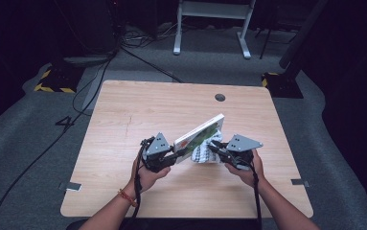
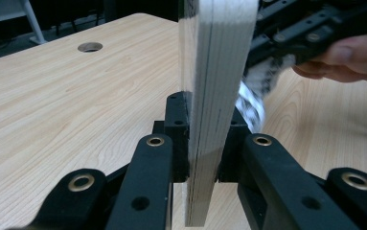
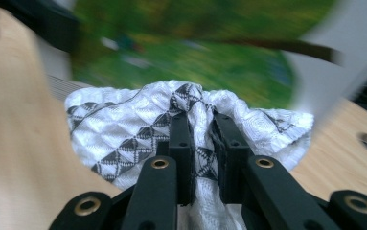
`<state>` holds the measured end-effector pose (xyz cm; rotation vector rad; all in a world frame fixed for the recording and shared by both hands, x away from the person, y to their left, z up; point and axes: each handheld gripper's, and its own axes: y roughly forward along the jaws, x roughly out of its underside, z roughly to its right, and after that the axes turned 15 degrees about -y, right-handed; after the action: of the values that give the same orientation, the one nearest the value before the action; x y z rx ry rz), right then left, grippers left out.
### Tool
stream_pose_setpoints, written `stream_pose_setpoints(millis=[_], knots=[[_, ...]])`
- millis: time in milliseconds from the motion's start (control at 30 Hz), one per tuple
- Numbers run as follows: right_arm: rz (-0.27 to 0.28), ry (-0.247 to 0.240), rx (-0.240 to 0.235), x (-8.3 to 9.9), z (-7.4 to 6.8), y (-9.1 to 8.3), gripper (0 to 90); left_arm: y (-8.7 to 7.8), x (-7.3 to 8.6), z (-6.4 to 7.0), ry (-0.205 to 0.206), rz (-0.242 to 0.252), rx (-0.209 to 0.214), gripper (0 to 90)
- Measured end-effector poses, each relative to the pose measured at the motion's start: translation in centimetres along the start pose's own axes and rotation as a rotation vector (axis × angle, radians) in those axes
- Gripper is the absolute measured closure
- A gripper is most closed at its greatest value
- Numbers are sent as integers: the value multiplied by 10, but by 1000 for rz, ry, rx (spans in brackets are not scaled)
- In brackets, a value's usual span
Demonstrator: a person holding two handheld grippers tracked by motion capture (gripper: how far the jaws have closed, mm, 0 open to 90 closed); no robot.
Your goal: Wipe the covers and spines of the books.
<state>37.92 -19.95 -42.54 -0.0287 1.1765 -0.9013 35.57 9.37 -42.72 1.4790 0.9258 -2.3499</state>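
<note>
A flat white board with a green printed face (image 1: pixel 199 134) is held tilted, clamped by the left gripper (image 1: pixel 171 157) at its near edge. A white cloth with black diamond pattern (image 3: pixel 138 129) is pinched in the right gripper (image 3: pixel 202 143) and pressed against the board's green face, above the light wooden table (image 1: pixel 123 115).

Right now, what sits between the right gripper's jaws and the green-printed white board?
A bunched white cloth with black diamond pattern, pinched by the right gripper against the board, as the right gripper view shows.

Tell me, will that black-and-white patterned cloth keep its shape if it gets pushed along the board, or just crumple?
Probably crumple. The cloth already bunches in soft folds where the right claw pinches it, so it looks floppy and light. It likely drapes rather than slides cleanly against the board. The board, clamped on edge by the left claw, looks stiff by contrast.
</note>
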Motion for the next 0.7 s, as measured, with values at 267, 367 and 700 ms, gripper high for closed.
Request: stream_pose_setpoints(millis=[267,367,700], knots=[[40,98,136,14,29,-21,799,-1,2,2,11,-14,4,796],[99,97,161,3,30,-32,799,5,0,5,13,-16,2,796],[228,1,64,-40,-5,-30,799,24,-7,15,-6,-18,12,795]])
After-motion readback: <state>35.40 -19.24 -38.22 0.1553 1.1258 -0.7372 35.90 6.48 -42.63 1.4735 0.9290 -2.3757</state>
